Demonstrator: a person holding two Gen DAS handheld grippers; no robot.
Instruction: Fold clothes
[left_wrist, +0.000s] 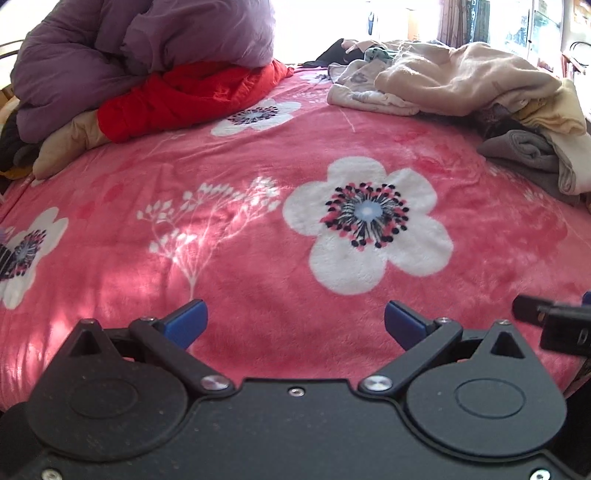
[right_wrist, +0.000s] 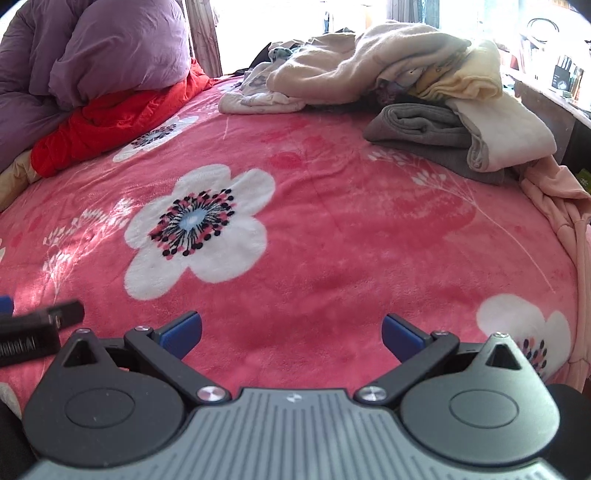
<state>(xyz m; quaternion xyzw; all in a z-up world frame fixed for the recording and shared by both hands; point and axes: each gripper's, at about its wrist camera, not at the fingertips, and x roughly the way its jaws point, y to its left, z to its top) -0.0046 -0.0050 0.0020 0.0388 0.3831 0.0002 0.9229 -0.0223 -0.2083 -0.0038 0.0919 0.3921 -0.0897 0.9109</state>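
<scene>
Left gripper (left_wrist: 295, 320): jaws spread wide, nothing between them.
Right gripper (right_wrist: 291, 332): likewise spread, empty.
Clothes (right_wrist: 424, 88): unfolded heap at the blanket's (right_wrist: 332, 258) far right.
Handling: soft, light, limp; probably best pinched at a hem or corner.

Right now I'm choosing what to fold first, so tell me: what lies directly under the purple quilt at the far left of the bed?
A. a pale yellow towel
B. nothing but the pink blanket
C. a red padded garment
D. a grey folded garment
C: the purple quilt rests on a red padded garment, which spreads onto the pink flowered blanket.
</scene>
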